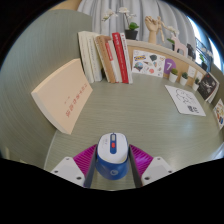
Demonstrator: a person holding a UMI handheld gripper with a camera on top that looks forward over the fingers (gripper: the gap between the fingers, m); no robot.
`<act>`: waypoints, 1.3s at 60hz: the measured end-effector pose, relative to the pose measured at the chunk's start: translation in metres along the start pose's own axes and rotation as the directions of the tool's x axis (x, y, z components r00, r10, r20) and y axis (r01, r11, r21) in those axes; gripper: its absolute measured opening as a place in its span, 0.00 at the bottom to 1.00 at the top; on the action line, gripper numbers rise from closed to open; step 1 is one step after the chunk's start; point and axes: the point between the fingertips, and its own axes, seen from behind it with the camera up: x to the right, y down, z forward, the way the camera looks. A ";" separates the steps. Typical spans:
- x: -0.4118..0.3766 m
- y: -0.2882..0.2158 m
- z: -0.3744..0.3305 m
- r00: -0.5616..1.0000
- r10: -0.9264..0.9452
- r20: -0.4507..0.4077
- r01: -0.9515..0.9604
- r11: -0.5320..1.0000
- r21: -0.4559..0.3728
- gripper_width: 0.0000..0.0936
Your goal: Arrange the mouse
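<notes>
A white and blue computer mouse (112, 155) with a red scroll wheel sits between my two fingers, above the pale table (140, 112). My gripper (112, 165) is shut on the mouse: the magenta pads (86, 158) press its left and right sides. The mouse's front end points away from me, toward the books.
A beige book (62, 95) lies flat to the left ahead. Several upright books (108, 58) stand beyond it. Cards and leaflets (185, 99) lie and lean at the right. A plant pot (132, 30) and a wooden hand figure (153, 27) stand at the back.
</notes>
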 end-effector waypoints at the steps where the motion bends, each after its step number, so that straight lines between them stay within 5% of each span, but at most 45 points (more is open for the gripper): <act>1: -0.002 0.000 0.001 1.000 0.001 0.007 -0.001 1.000 -0.006 0.60; 17: 0.000 0.000 0.003 1.000 0.003 0.002 -0.003 0.998 -0.069 0.40; 29: 0.014 -0.015 -0.005 0.999 -0.044 -0.008 0.043 0.989 -0.139 0.38; 45: 0.131 -0.190 -0.071 0.992 0.009 -0.126 0.008 0.991 0.133 0.38; 56: 0.258 -0.268 -0.063 0.976 0.020 -0.216 0.026 0.978 0.208 0.38; 69: 0.380 -0.262 0.017 0.969 0.059 -0.239 -0.028 0.991 0.131 0.38; 78: 0.408 -0.217 0.085 0.984 0.086 -0.158 -0.084 0.996 0.016 0.38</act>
